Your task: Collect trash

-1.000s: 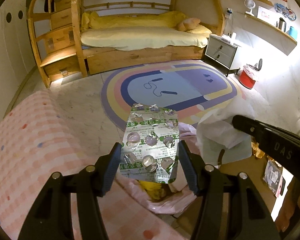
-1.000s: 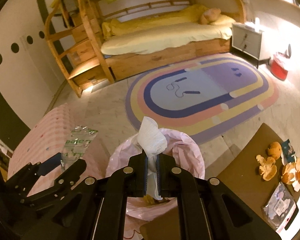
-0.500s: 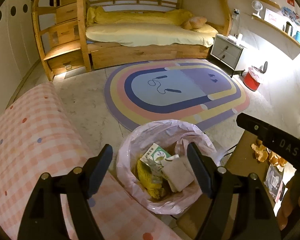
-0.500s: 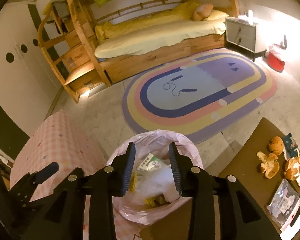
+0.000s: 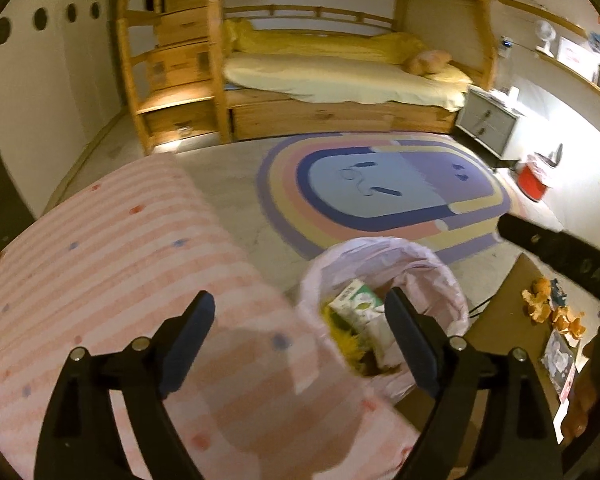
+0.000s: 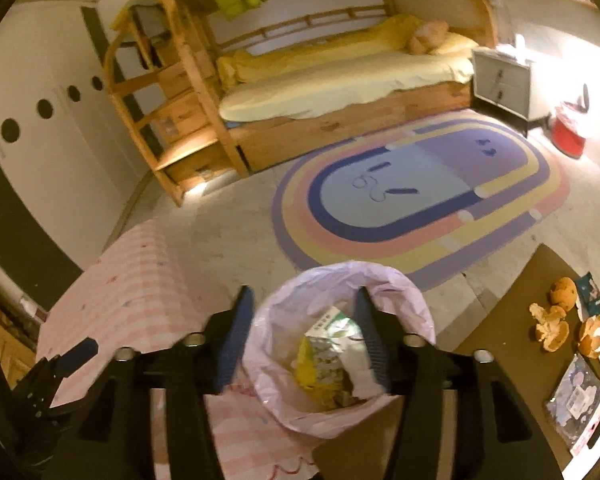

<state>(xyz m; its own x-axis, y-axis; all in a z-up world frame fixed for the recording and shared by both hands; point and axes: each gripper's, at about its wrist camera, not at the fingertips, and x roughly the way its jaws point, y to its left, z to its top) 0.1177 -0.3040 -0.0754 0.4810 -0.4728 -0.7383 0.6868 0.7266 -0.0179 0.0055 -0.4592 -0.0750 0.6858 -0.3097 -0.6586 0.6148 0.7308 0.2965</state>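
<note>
my left tongs and right tongs gape wide and empty above the bin bag, while the light, brittle orange peels wait on the brown table, best pinched at a curled edge.

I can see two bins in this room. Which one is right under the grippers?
The pink-lined trash bag, already holding wrappers, sits right beneath the open right gripper. The red bin stands far off across the rug, beside the nightstand.
</note>
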